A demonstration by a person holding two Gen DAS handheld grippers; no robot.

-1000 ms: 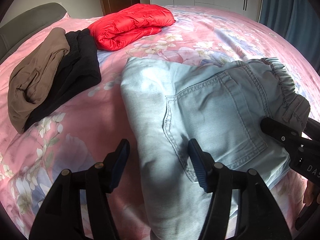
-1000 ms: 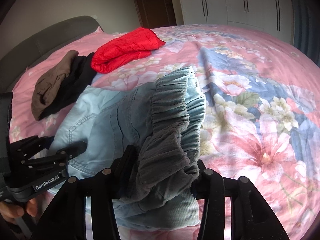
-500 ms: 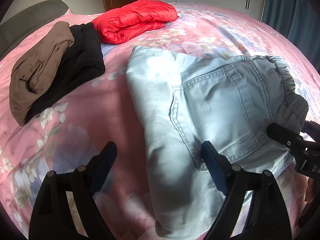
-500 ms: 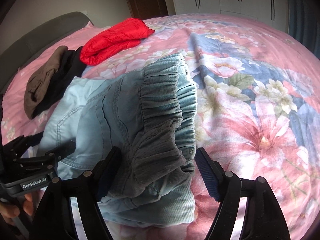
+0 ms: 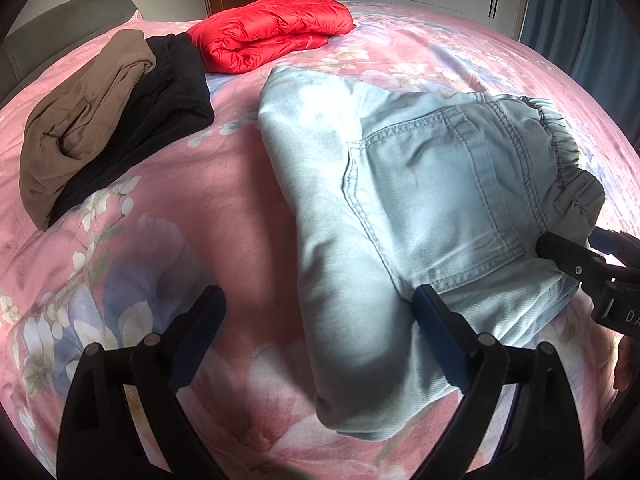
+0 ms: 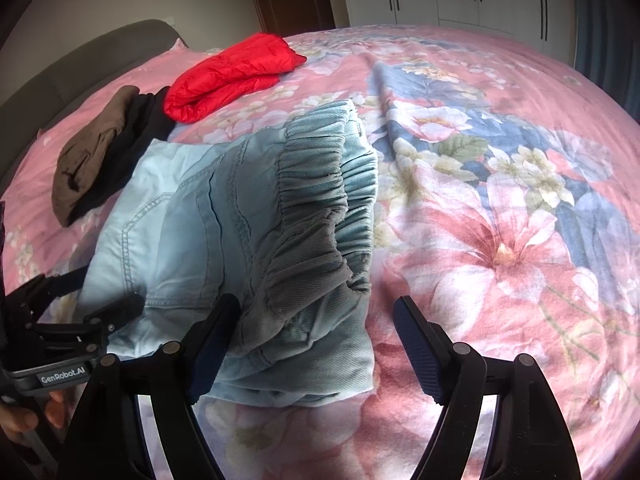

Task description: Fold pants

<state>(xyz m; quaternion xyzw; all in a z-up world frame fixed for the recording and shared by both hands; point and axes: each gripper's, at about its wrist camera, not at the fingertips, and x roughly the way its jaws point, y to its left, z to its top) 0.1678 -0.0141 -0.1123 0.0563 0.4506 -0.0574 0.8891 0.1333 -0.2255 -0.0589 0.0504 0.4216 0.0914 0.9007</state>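
Both grippers had let go and drawn back since a second earlier. The left gripper (image 5: 316, 316) and the right gripper (image 6: 316, 326) hung with blue-padded fingers spread, holding nothing. The folded pale denim pants (image 5: 416, 200), ruched elastic waistband uppermost, lay on the floral pink bed (image 6: 500, 220), near a quilted red jacket (image 5: 272, 30).
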